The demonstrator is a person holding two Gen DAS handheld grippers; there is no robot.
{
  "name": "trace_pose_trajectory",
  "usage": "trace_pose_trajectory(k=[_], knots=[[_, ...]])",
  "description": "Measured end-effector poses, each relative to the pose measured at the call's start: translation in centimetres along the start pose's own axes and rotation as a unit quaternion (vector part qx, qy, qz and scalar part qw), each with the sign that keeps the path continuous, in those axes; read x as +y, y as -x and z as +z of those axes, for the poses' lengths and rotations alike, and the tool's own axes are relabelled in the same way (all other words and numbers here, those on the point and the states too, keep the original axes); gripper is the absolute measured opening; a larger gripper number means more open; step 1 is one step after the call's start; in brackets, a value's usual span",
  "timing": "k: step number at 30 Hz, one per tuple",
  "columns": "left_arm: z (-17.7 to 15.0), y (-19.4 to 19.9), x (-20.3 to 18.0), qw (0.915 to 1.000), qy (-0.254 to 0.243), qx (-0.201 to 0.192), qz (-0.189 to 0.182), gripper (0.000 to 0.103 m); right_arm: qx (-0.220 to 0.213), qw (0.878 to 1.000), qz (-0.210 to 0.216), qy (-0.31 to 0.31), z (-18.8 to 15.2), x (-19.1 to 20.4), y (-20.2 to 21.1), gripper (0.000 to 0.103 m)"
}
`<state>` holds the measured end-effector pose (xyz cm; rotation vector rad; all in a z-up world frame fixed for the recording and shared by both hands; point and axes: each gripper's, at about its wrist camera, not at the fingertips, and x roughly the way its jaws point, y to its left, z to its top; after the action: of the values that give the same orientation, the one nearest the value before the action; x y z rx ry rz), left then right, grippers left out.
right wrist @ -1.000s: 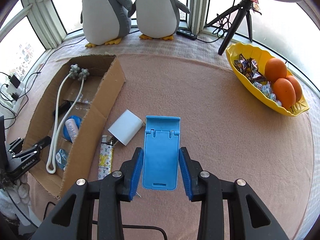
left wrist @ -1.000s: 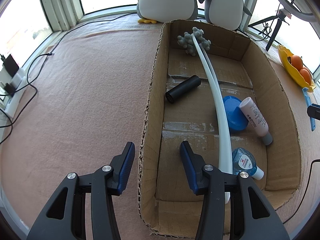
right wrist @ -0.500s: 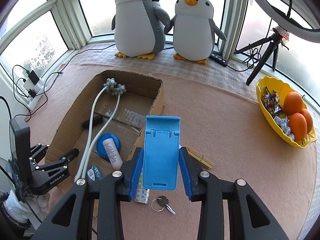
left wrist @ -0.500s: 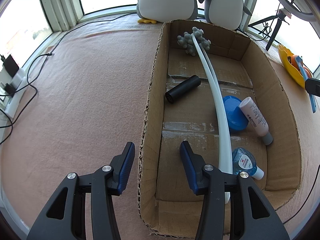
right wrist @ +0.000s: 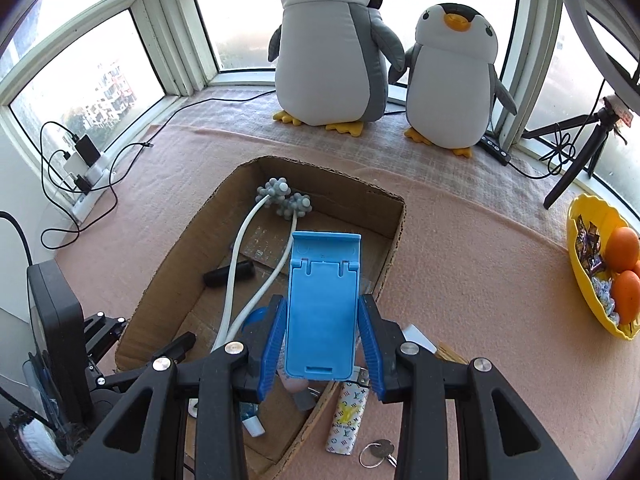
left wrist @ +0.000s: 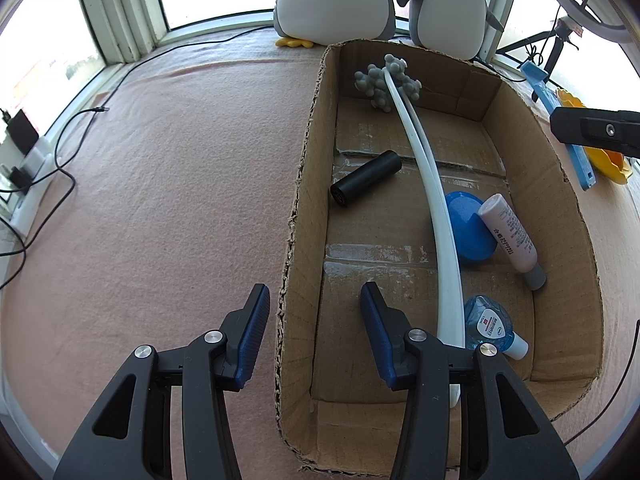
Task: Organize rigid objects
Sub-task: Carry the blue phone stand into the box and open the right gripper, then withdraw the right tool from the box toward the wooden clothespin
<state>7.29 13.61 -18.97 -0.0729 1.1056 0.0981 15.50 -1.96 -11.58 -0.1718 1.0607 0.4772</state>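
Observation:
An open cardboard box [left wrist: 304,200] lies on the pink carpet. In it are a white two-armed massager [left wrist: 424,176] with grey knobby heads, a black cylinder [left wrist: 366,178], a blue round lid [left wrist: 466,228], a pink tube [left wrist: 510,236] and a small clear blue bottle [left wrist: 490,326]. My left gripper [left wrist: 312,320] is open, its fingers astride the box's left wall without touching it. My right gripper [right wrist: 322,344] is shut on a blue phone stand [right wrist: 322,300], held in the air over the box's [right wrist: 396,220] right side.
Beside the box's right wall lie a patterned lighter [right wrist: 346,420], keys [right wrist: 376,452] and a white card [right wrist: 418,338]. Two plush penguins [right wrist: 332,52] stand at the window. A yellow bowl [right wrist: 580,280] of oranges sits at right, a tripod [right wrist: 576,152] behind, a power strip with cables [right wrist: 88,184] at left.
My right gripper has carried the blue phone stand leftward, from over the carpet to over the box. The left gripper has stayed still.

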Motion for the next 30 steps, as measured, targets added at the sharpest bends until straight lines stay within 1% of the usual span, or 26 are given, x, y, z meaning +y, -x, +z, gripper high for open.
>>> trace_pose_trajectory(k=[11, 20, 21, 23, 26, 30], knots=[[0.0, 0.1, 0.1, 1.0, 0.001, 0.0, -0.001, 0.047, 0.017, 1.0, 0.003, 0.016, 0.6, 1.7, -2.6, 0.033], [0.0, 0.1, 0.1, 1.0, 0.001, -0.001, -0.001, 0.047, 0.013, 1.0, 0.009, 0.018, 0.6, 2.1, -2.7, 0.034], [0.0, 0.1, 0.1, 1.0, 0.001, 0.0, -0.001, 0.047, 0.013, 1.0, 0.011, 0.017, 0.6, 2.1, -2.7, 0.035], [0.0, 0.1, 0.1, 1.0, 0.001, -0.001, -0.001, 0.047, 0.01, 1.0, 0.012, 0.016, 0.7, 2.1, -2.5, 0.048], [0.0, 0.1, 0.1, 1.0, 0.001, 0.0, -0.001, 0.047, -0.001, 1.0, 0.009, 0.019, 0.7, 2.2, -2.0, 0.05], [0.0, 0.1, 0.1, 1.0, 0.001, -0.001, -0.001, 0.047, -0.004, 1.0, 0.01, 0.019, 0.6, 2.1, -1.7, 0.05]])
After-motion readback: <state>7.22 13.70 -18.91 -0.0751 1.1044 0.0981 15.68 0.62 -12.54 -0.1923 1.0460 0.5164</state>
